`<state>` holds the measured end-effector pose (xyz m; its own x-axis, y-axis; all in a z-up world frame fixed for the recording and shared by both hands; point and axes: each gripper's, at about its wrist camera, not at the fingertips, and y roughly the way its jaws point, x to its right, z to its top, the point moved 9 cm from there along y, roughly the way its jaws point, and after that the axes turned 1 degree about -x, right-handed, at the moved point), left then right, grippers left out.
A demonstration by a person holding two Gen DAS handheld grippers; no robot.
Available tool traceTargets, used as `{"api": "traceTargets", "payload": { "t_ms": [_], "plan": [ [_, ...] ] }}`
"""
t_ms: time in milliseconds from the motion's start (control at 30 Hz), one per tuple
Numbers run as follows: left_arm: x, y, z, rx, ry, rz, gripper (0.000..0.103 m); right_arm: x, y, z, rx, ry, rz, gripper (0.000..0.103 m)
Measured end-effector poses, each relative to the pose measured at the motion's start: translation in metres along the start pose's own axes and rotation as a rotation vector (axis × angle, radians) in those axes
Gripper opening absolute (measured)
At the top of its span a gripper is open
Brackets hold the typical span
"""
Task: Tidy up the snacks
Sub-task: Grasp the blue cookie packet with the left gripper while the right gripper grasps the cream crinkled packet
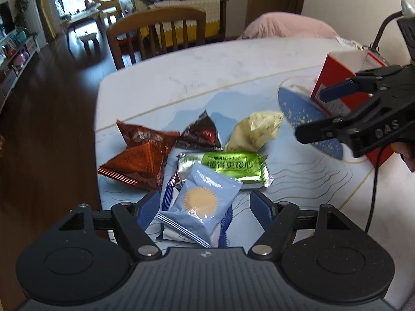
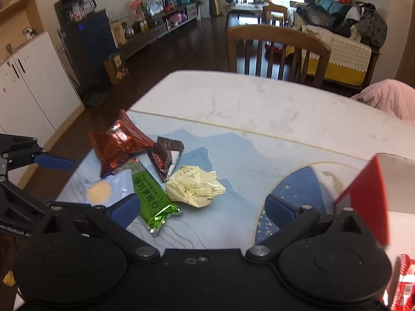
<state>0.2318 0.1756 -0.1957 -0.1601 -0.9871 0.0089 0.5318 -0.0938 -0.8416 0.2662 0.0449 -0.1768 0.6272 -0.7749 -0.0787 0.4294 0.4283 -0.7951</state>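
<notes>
Several snack packets lie in a heap on a blue table mat (image 1: 298,181): two red-orange ones (image 1: 137,165), a dark brown one (image 1: 202,133), a cream one (image 1: 255,132), a green one (image 1: 233,167) and a light blue one with a sun print (image 1: 199,204). My left gripper (image 1: 205,210) is open and straddles the light blue packet without pressing on it. To the right an open-topped red box (image 1: 345,77) stands behind my right gripper (image 1: 319,114). In its own view my right gripper (image 2: 202,207) is open above the mat, near the green packet (image 2: 153,202) and cream packet (image 2: 194,186).
The white marble table (image 2: 259,103) ends close to the left of the heap. A wooden chair (image 1: 155,33) stands at the far side and a pink cloth (image 1: 285,26) lies at the back right. Red-and-white packets (image 2: 404,285) sit by the red box (image 2: 363,202). A black cable (image 1: 373,194) hangs at the right.
</notes>
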Motion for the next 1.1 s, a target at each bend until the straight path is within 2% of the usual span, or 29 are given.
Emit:
{"api": "traceTargets", "payload": {
  "t_ms": [200,533,733,833,933,1000,1100],
  "plan": [
    [-0.003,0.021,-0.007,-0.052,0.052,-0.024,0.076,-0.004,0.031,0.003,-0.041,0.006,0.005,0.102],
    [0.008,0.036,-0.009,-0.064,0.16,-0.019,0.076,-0.008,0.058,0.006,-0.078,0.014,0.001,0.099],
    [0.005,0.037,-0.009,-0.05,0.145,-0.002,0.075,-0.007,0.063,0.003,-0.091,0.025,0.016,0.084],
    [0.005,0.039,-0.01,-0.062,0.131,-0.007,0.065,-0.008,0.063,0.002,-0.093,0.03,0.022,0.081],
    [0.005,0.039,-0.009,-0.06,0.132,0.003,0.061,-0.01,0.062,0.0,-0.103,0.023,0.025,0.072],
    [0.004,0.038,-0.008,-0.059,0.128,0.017,0.057,-0.01,0.06,0.0,-0.097,0.018,0.014,0.063],
    [0.002,0.039,-0.007,-0.062,0.106,0.025,0.053,-0.01,0.056,-0.001,-0.086,0.017,0.017,0.059]
  ]
}}
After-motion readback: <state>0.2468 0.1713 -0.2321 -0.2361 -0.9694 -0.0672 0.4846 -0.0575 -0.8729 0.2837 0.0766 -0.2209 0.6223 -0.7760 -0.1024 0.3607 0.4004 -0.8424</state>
